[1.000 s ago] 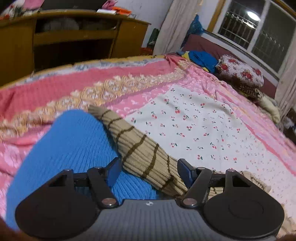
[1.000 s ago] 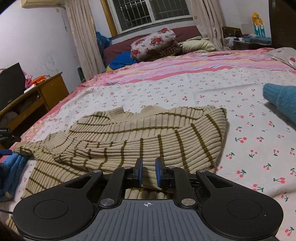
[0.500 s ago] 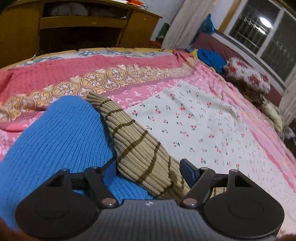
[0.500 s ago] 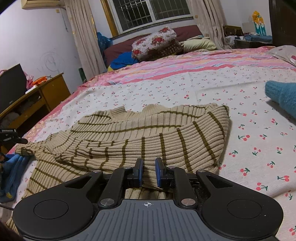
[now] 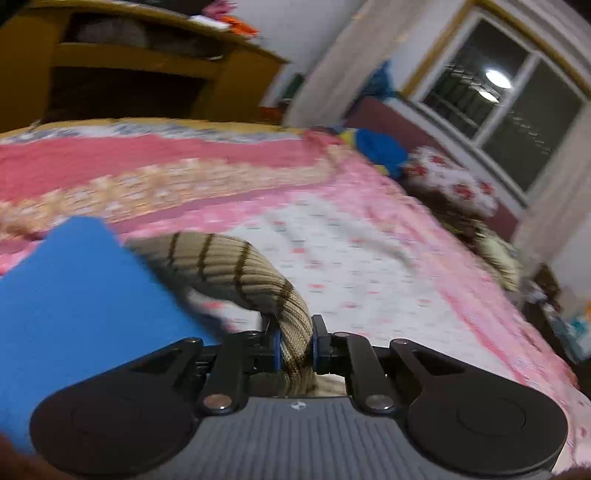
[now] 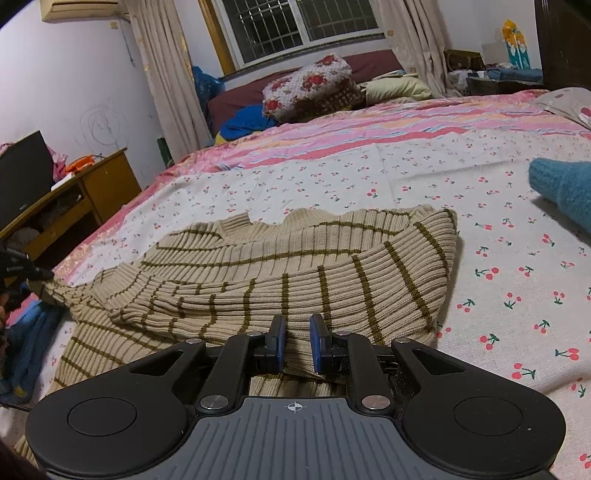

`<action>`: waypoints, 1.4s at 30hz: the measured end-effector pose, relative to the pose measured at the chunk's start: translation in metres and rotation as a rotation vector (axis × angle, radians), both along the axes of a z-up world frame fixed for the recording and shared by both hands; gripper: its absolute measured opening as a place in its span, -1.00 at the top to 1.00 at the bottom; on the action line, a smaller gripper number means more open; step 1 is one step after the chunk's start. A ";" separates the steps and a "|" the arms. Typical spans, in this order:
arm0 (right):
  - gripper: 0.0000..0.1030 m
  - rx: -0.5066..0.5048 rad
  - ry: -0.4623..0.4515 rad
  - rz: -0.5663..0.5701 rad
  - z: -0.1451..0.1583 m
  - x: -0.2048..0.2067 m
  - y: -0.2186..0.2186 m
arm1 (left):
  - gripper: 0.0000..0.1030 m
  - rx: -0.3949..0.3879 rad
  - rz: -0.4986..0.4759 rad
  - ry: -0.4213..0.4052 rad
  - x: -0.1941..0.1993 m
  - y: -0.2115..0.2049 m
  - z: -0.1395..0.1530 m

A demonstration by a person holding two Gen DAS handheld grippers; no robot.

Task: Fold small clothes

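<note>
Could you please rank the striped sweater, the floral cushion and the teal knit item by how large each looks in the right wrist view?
1. striped sweater, far the largest.
2. floral cushion.
3. teal knit item, cut off by the frame edge, so its rank against the more distant cushion is unsure.

Left wrist view: sits just behind the left gripper (image 5: 294, 345), low over the bed, facing along the pink cherry-print bedspread (image 5: 369, 266) toward the barred window (image 5: 517, 110) and yellow wooden desk (image 5: 129, 74); very near the beige ribbed sweater with brown stripes (image 5: 236, 266); blurred.

Right wrist view: sits behind the right gripper (image 6: 296, 343), low, close over the sweater (image 6: 295, 266), facing up the bedspread (image 6: 406, 177) toward the window (image 6: 295, 26).

Shared: sweater, bedspread, window, desk (image 6: 92, 188), red-flowered pillow (image 5: 450, 181) (image 6: 310, 85); left gripper (image 6: 22, 269) appears at the right view's left edge.
</note>
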State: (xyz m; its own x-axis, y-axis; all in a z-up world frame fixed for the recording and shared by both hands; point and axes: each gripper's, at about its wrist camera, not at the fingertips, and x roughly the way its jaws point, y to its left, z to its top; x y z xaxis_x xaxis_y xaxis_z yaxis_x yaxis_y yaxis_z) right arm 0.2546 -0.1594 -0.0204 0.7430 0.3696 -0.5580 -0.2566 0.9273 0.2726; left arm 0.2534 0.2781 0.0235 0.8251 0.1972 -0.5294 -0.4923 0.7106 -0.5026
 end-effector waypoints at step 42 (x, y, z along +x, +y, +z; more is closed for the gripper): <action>0.46 0.132 0.123 -0.007 0.037 0.031 0.012 | 0.15 0.177 -0.749 0.046 -0.028 -0.185 -0.047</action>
State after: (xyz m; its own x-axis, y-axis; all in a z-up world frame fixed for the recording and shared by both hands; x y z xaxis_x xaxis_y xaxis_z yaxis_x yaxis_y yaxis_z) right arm 0.2861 -0.1470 0.0164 0.6748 0.4407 -0.5919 -0.2078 0.8831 0.4206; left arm 0.2258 0.0929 -0.0239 0.7500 -0.3203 -0.5787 0.1344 0.9305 -0.3408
